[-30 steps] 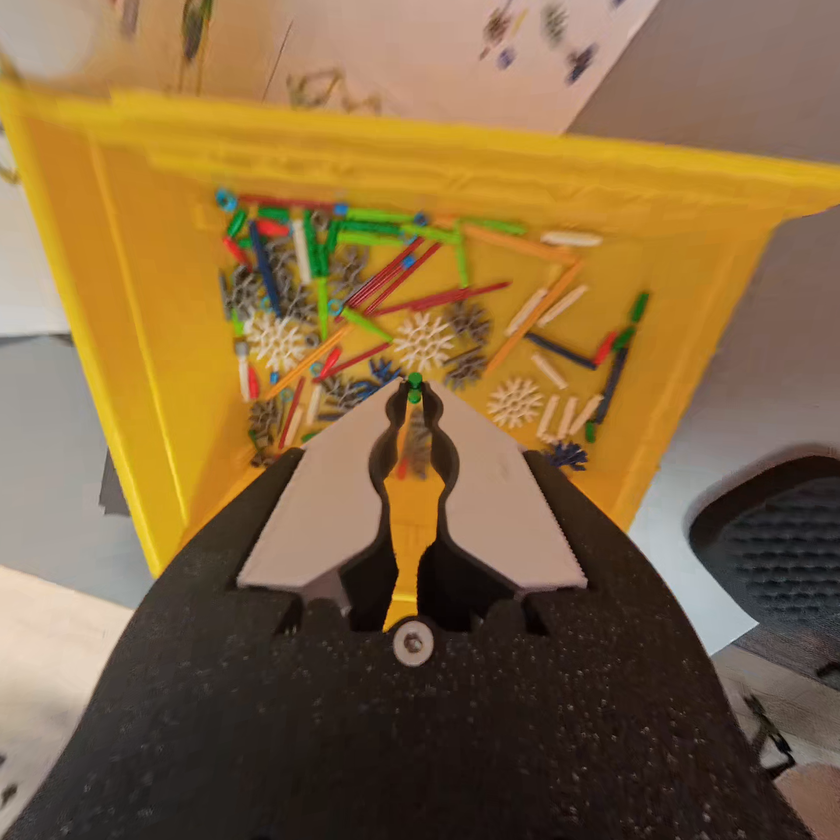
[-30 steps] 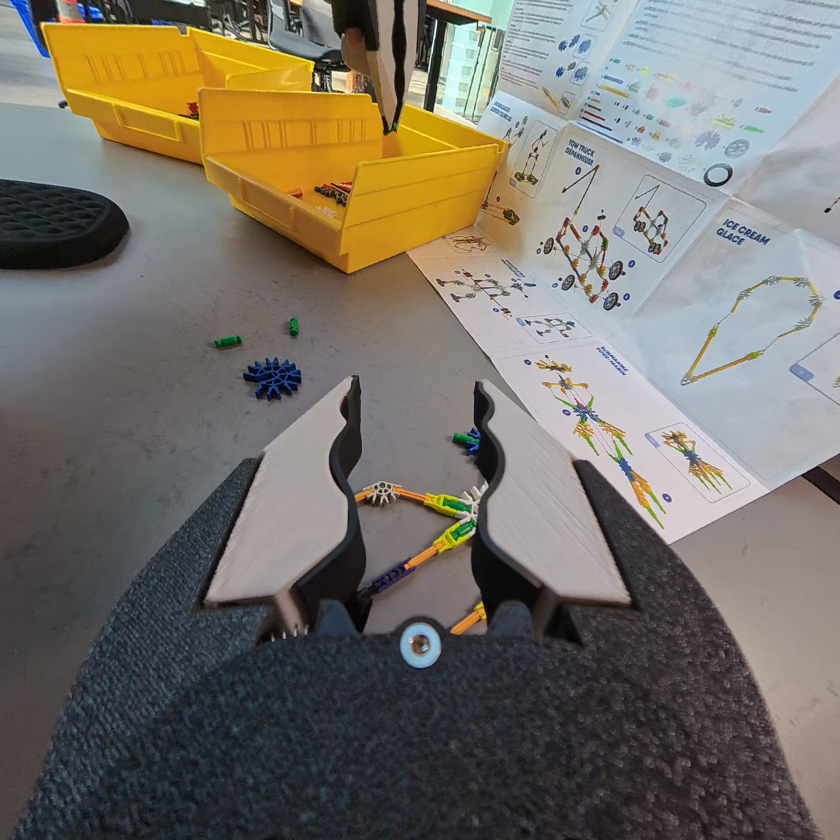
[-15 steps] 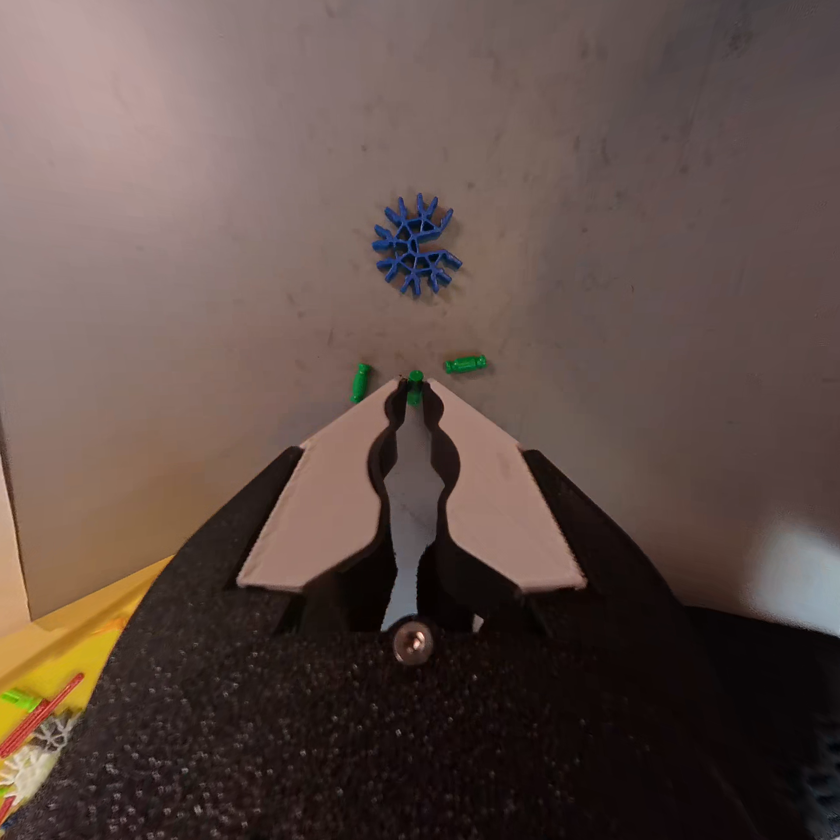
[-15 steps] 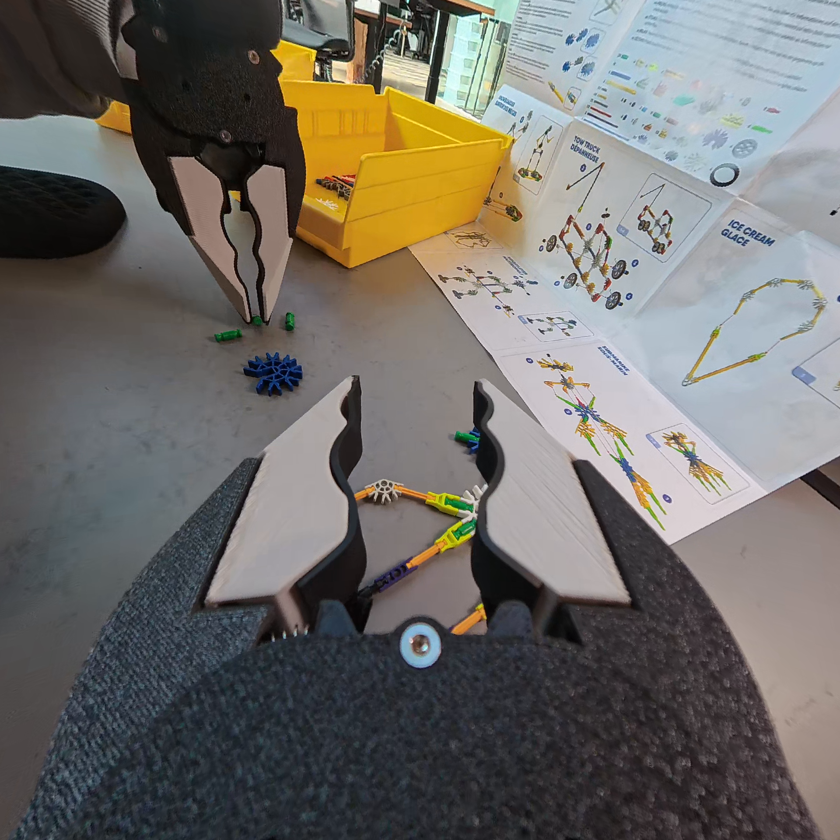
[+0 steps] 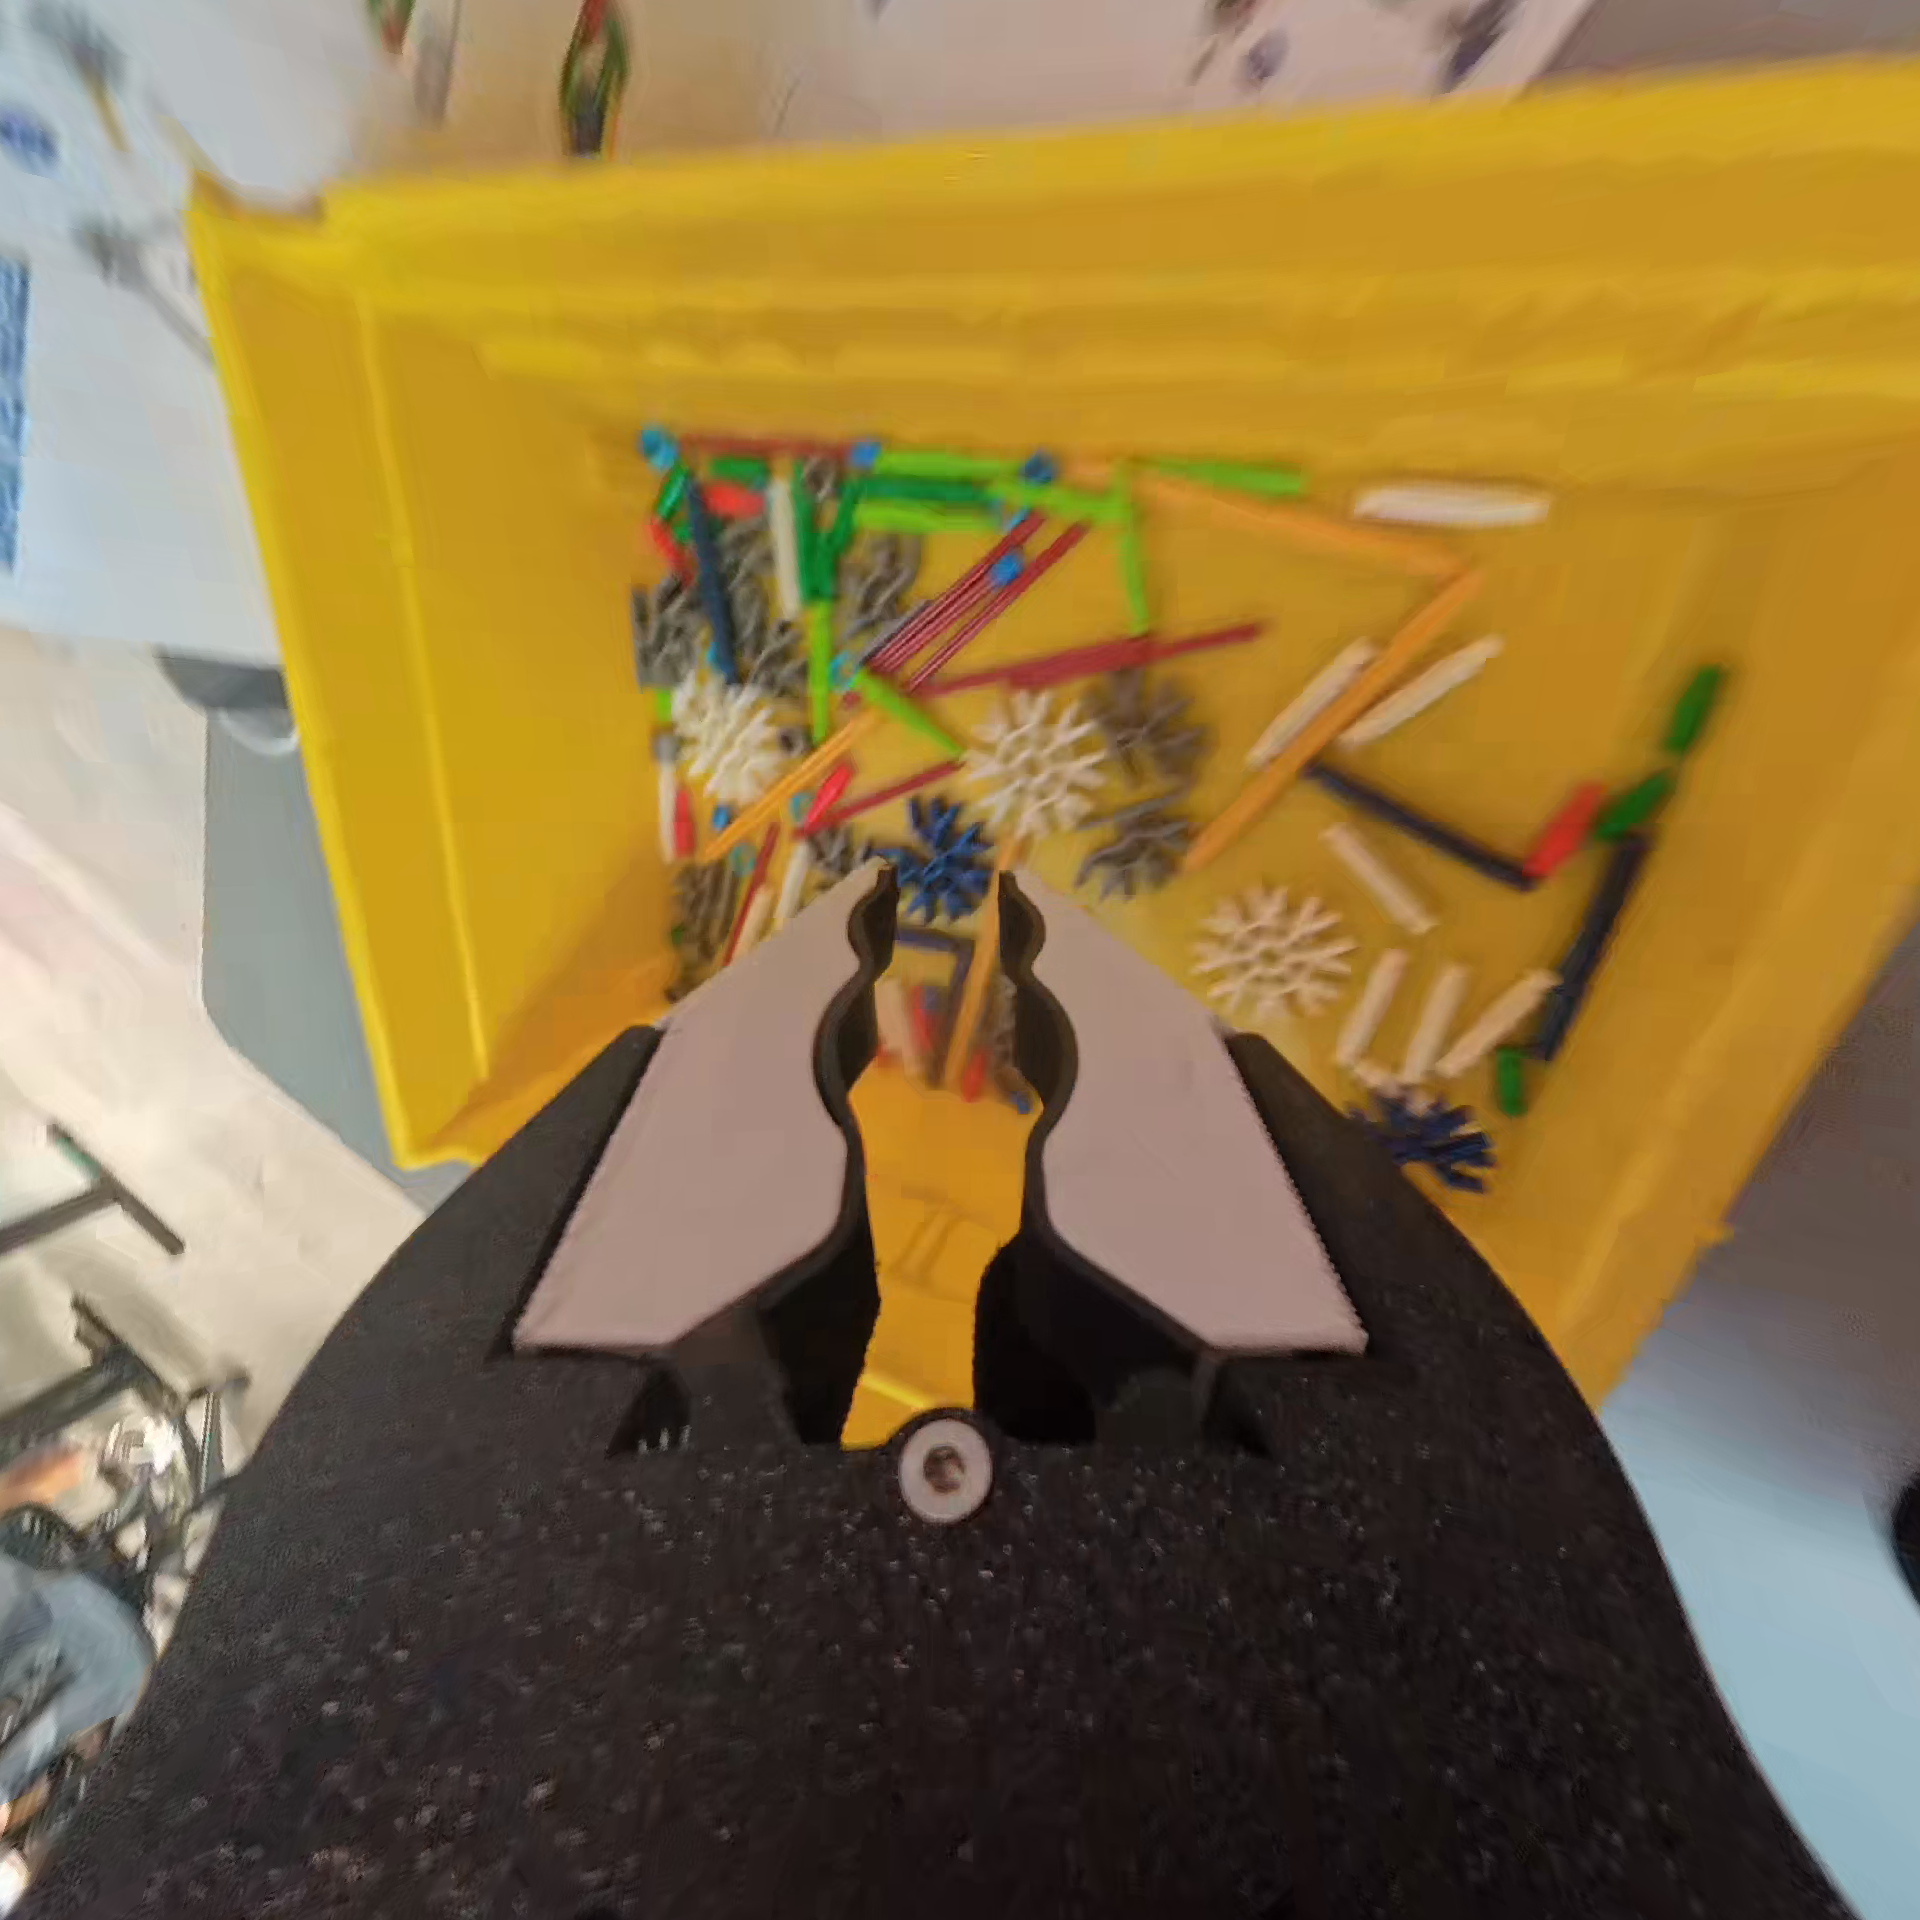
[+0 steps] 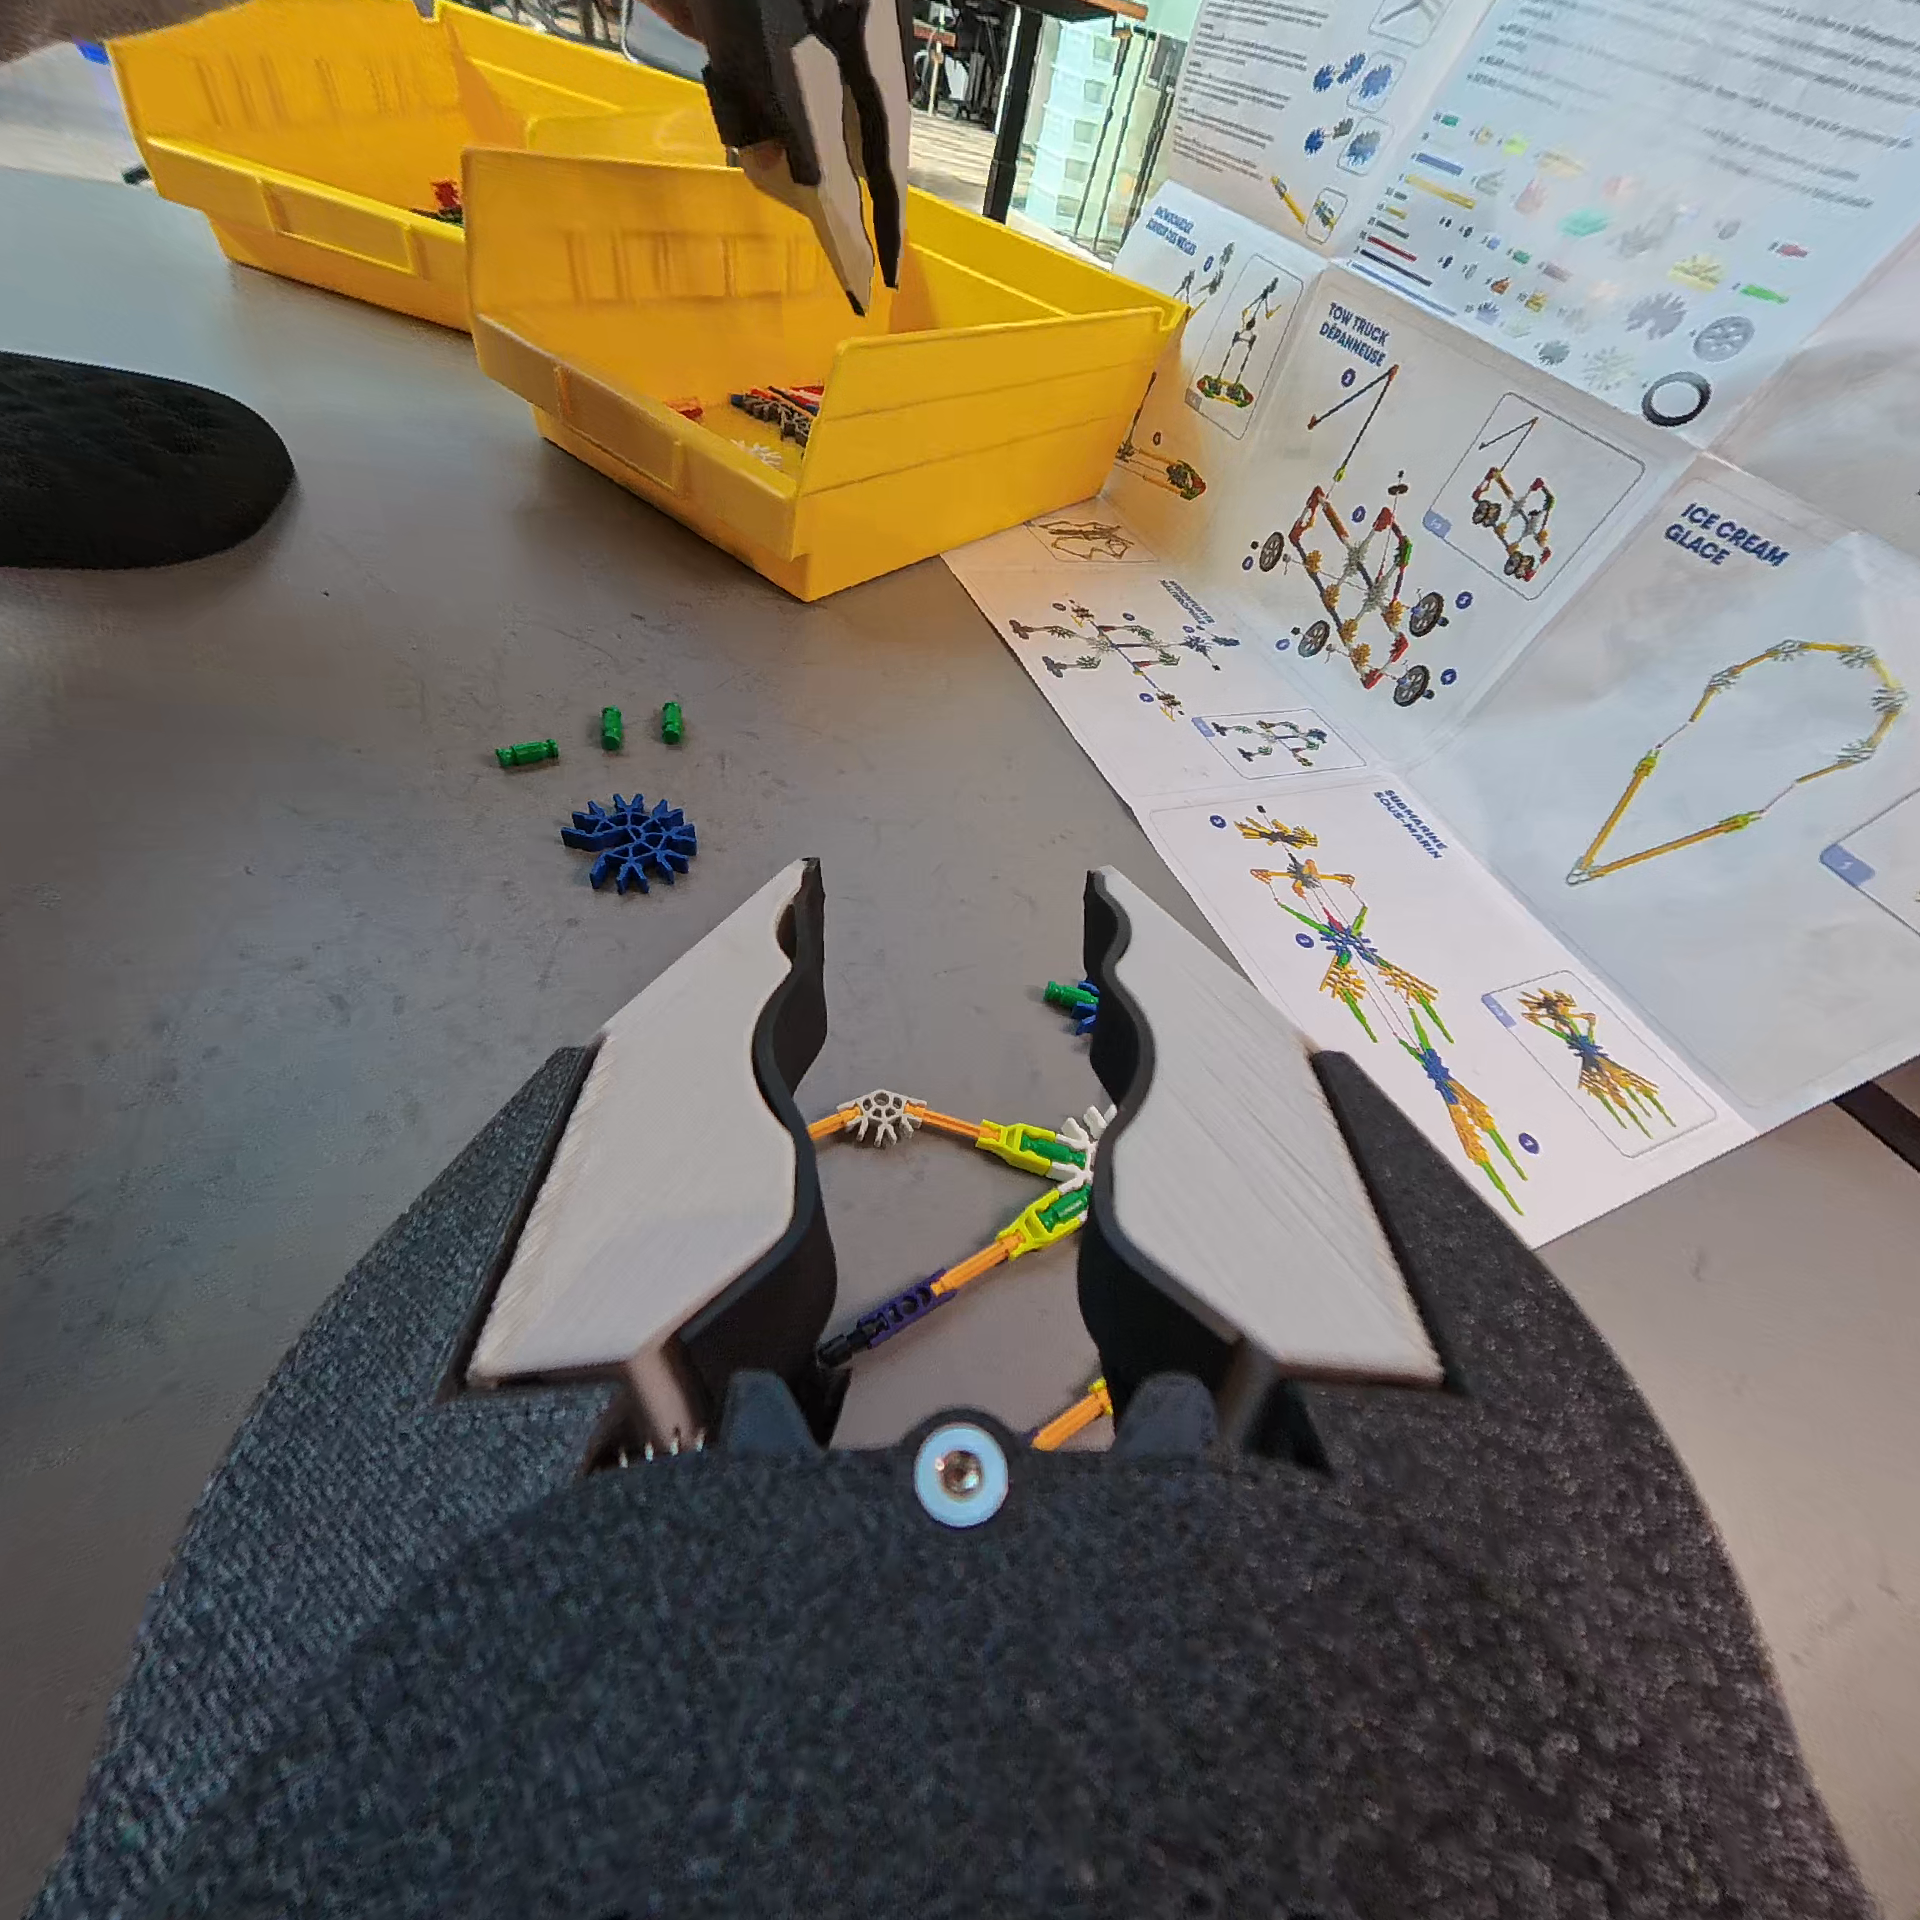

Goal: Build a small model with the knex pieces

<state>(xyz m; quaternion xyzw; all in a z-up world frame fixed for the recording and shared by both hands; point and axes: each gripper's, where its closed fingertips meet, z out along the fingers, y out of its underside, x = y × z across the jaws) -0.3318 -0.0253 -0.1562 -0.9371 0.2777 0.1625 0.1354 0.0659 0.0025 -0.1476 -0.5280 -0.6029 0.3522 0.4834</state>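
Left hand-held gripper (image 5: 940, 883) above yellow bin (image 5: 831, 312)

Before you lies a grey table (image 6: 312, 1039). Two yellow bins stand on it at the far side: the near bin (image 6: 935, 457), and the far bin (image 6: 312, 208) just behind it. A folded instruction sheet (image 6: 1558, 623) lies flat to the right, its corner beside the near bin. A black pad (image 6: 114, 457) sits at the left edge. Three green pegs (image 6: 611, 727) lie in a loose row mid-table, with a blue connector (image 6: 631, 842) just beside them. Nearest you rests a rod assembly (image 6: 987, 1153) of orange rods and white connectors.
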